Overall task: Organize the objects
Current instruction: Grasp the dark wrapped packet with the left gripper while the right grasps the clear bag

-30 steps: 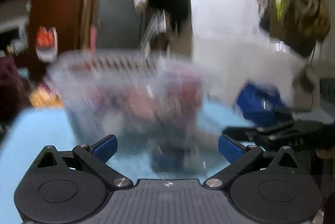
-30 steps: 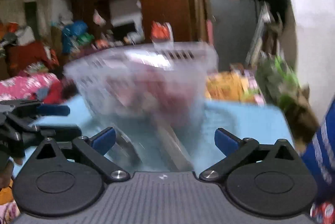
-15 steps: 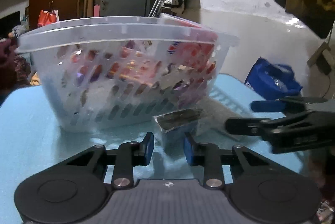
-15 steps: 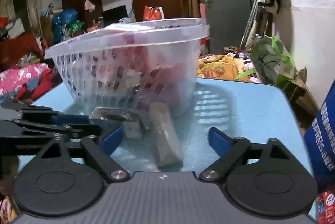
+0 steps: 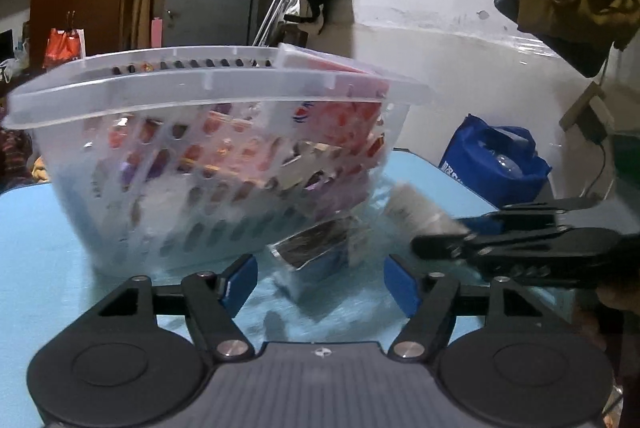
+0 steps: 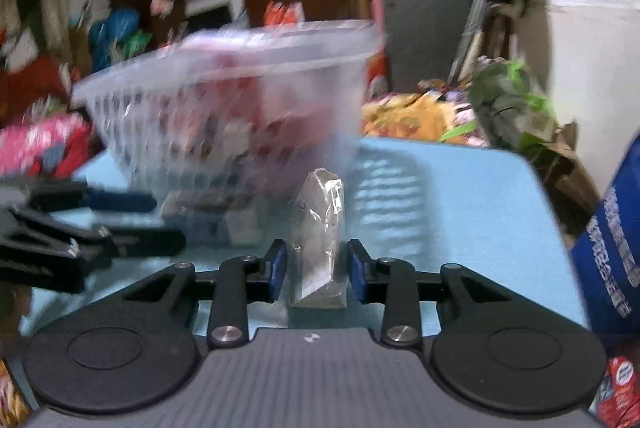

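Note:
A clear perforated plastic basket [image 5: 208, 88] full of red and purple snack packets stands on the light blue table [image 5: 36, 236]; it also shows in the right wrist view [image 6: 240, 68]. A dark foil packet [image 5: 316, 244] lies in front of the basket, between the open fingers of my left gripper [image 5: 320, 282], untouched. My right gripper [image 6: 316, 270] is shut on a clear-wrapped grey packet [image 6: 320, 228] and holds it upright. In the left wrist view the right gripper [image 5: 512, 240] comes in from the right with that packet [image 5: 416, 208].
A blue bag [image 5: 496, 164] stands by the white wall off the table's right edge. A green plastic bag [image 6: 512, 104] and piled clothes lie beyond the table's far side. Clothes hang on the wall above.
My left gripper has opened and let go of the dark foil packet. My right gripper has closed on the clear-wrapped grey packet and lifted it upright.

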